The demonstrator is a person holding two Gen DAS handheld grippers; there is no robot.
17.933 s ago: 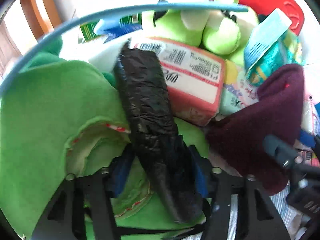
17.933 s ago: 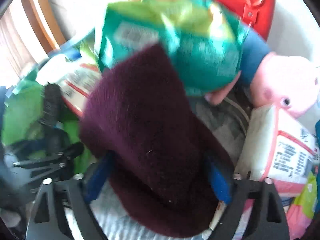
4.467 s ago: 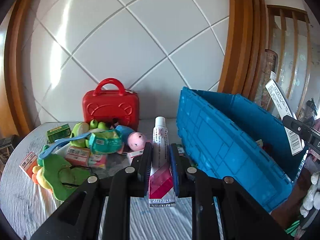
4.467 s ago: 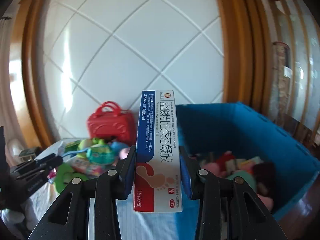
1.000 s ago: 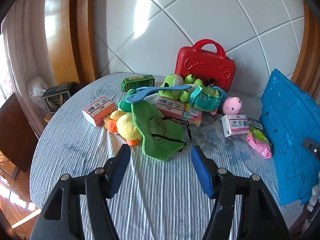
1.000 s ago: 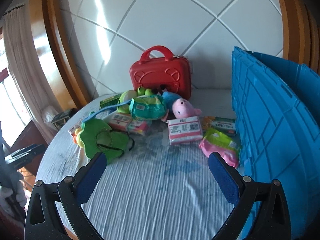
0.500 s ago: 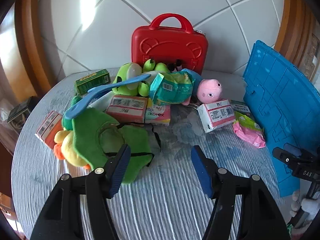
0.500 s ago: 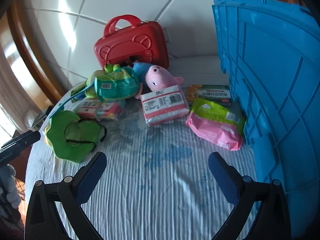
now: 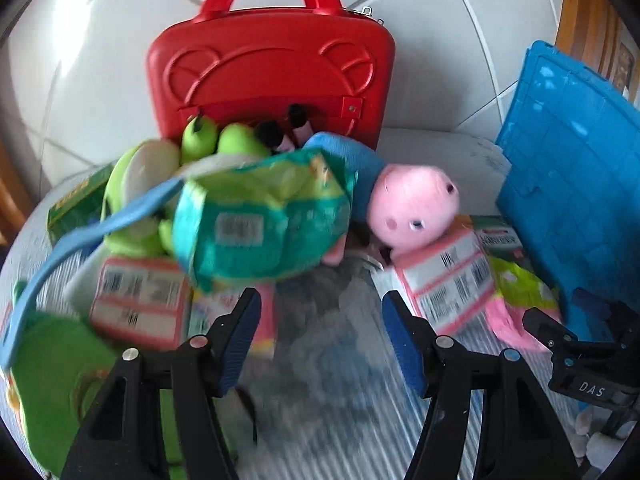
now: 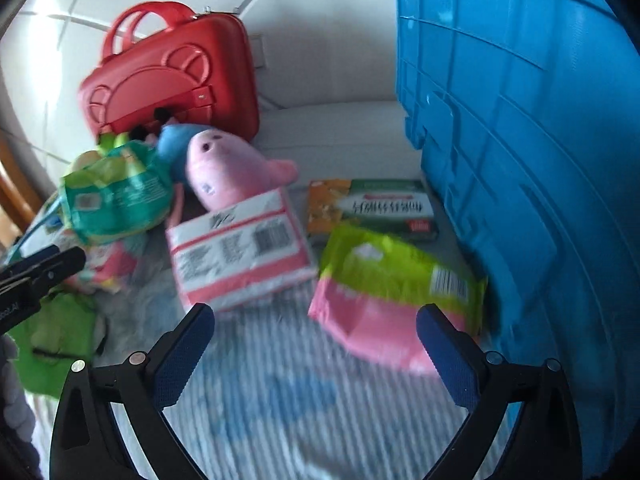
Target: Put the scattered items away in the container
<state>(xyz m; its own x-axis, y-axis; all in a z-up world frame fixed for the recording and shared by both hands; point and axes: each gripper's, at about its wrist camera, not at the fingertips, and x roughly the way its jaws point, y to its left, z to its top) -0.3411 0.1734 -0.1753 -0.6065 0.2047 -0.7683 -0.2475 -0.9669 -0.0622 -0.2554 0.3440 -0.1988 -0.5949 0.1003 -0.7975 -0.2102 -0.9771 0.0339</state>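
The big blue ribbed plastic container [image 10: 520, 160] stands at the right edge of the striped cloth tabletop [image 10: 280, 400], its wall rising just beside the scattered items. At the back, the red hard-shell toy case with a handle [image 9: 272, 60] leans near the white tiled wall [image 9: 80, 40]. In front of it lies a loose heap: a green plush toy [image 9: 136, 184], a pink plush pig in a blue top [image 9: 412, 204], and a teal-and-green crinkly packet [image 9: 260, 220] resting on top. Nearer the container lie a white-and-pink labelled pack [image 10: 240, 248], a green-and-pink soft pouch [image 10: 392, 292] and a flat orange-and-green carton [image 10: 372, 208].

The left claw [image 9: 320, 336] is spread and empty above bare cloth in front of the heap; the right claw [image 10: 316, 352] is spread wide and empty, the pouch just ahead of it.

Risks, as I judge them: the teal packet sits loosely, so a nudge from a finger could tip it or roll the pig. The pouch is soft and slippery and may slide or fold out of a pinch. It lies close to the container wall, so the right-hand finger could catch the ribs.

The open room is the cloth in front; the back and right are hemmed in.
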